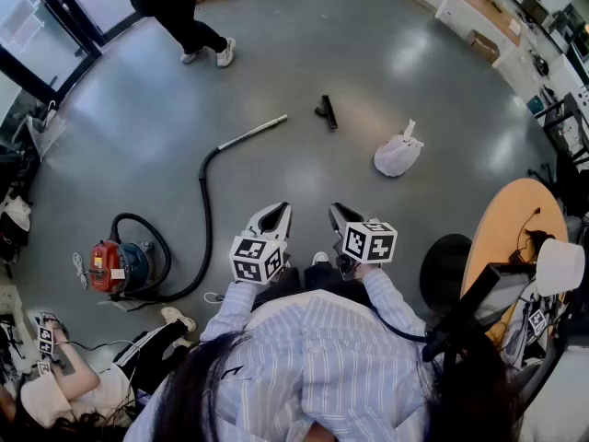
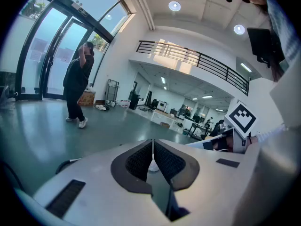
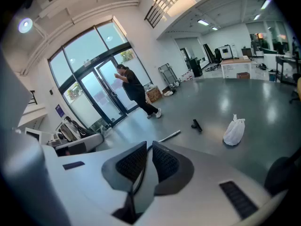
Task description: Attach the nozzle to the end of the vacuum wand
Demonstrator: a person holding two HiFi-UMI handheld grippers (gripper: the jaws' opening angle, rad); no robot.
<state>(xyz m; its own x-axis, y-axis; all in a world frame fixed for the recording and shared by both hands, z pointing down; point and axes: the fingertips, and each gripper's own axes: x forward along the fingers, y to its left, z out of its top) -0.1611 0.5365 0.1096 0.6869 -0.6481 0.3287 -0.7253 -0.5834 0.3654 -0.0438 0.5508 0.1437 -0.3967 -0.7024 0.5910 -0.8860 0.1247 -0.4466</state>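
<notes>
On the grey floor lies the black nozzle (image 1: 327, 111) (image 3: 196, 125), by itself. A short way to its left is the metal wand (image 1: 254, 133) (image 3: 169, 136), whose free end points toward the nozzle. A black hose (image 1: 204, 212) joins the wand to the red and teal vacuum (image 1: 114, 266). My left gripper (image 1: 276, 209) (image 2: 152, 144) and right gripper (image 1: 337, 211) (image 3: 146, 148) are side by side at waist height, well short of the wand and nozzle. Both are shut, and neither has anything between its pads.
A white plastic bag (image 1: 398, 155) (image 3: 233, 131) sits to the right of the nozzle. A person (image 1: 189, 12) (image 3: 135, 92) walks near the glass doors, and another (image 1: 83, 380) sits on the floor at lower left. On the right are a round wooden table (image 1: 509, 231) and a black stool (image 1: 445, 267).
</notes>
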